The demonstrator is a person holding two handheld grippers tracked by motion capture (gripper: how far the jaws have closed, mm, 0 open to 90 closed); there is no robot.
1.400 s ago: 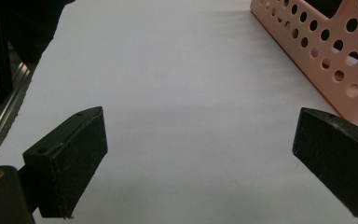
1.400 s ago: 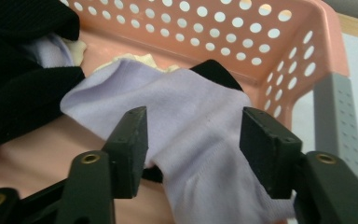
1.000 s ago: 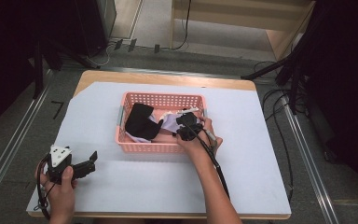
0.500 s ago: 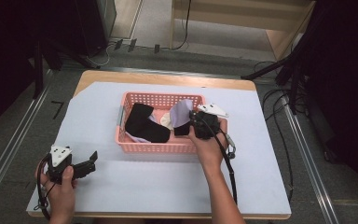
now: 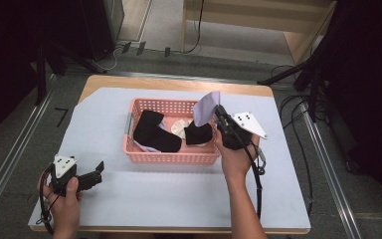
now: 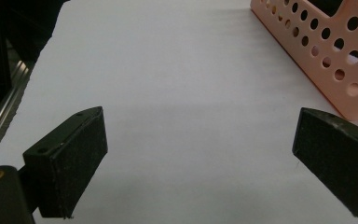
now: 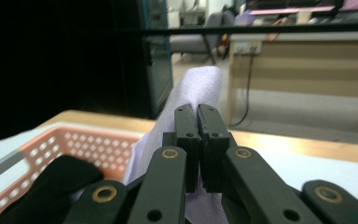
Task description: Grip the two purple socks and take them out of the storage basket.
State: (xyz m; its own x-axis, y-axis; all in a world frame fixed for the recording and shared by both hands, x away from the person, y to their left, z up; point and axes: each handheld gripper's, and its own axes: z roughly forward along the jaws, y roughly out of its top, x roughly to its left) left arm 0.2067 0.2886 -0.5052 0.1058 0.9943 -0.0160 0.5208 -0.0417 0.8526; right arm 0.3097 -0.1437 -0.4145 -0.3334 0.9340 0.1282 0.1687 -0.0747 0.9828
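My right gripper (image 5: 219,115) has its 2 jaws pressed together on a lavender cloth (image 5: 205,108); in the right gripper view the pads meet almost flush with the thin fabric pinched between them, and the jaws have just been closing onto it. The cloth (image 7: 193,93) stands up past the jaw tips as a soft, pale purple fold, and more of it hangs down behind the jaws toward the basket. In the high view that cloth is lifted above the right end of the pink basket (image 5: 171,157), its free end curling up and to the left. My right hand (image 5: 236,157) grips the tool just outside the basket's right wall, with the cable trailing back along my forearm. My left gripper (image 5: 95,174) rests low near the front left of the table, well apart from the basket; its 2 jaws are spread wide with nothing between them, and in the left gripper view only bare white sheet lies between the pads, with a corner of the perforated basket (image 6: 340,56) at the upper right. Inside the basket lie 2 black cloths (image 5: 154,132) and a pale cream piece (image 5: 180,128) between them. The table (image 5: 179,84) is wooden, covered by a white sheet (image 5: 144,199). Beyond it are a grey floor with cables, dark stands and a light wooden bench (image 5: 258,20).
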